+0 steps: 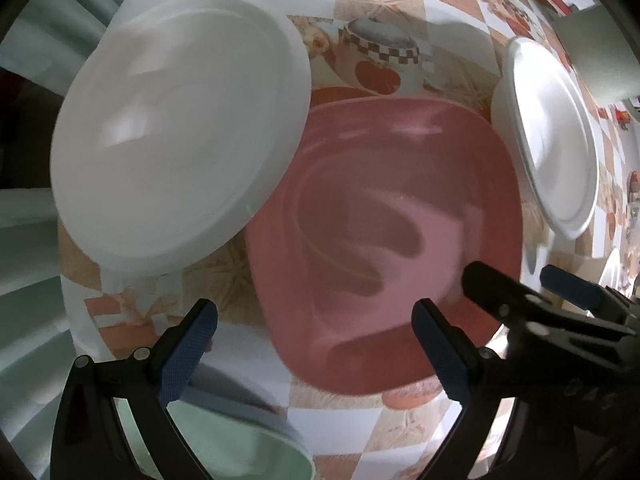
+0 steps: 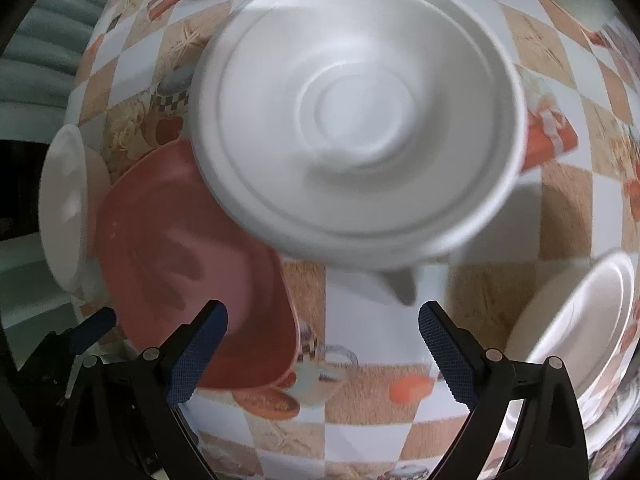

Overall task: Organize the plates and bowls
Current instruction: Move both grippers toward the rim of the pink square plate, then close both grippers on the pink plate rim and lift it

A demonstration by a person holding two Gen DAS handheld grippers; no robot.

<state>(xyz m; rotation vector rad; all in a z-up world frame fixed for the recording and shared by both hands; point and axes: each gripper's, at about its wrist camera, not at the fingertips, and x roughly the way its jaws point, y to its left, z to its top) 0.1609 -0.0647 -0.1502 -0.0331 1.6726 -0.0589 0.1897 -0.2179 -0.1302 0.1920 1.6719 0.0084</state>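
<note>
The left gripper (image 1: 314,340) hung with its jaws spread wide and nothing between them, right over the near edge of the pink plate (image 1: 384,240); a white bowl (image 1: 180,128) sat up and to its left, overlapping that plate's rim; a mint bowl (image 1: 240,440) lay just under its left finger; the right gripper (image 2: 322,344) was likewise released above the checked tablecloth (image 2: 360,400), the other white bowl (image 2: 360,120) ahead of it, more white plates (image 2: 580,340) off right; no readable writing anywhere.
</note>
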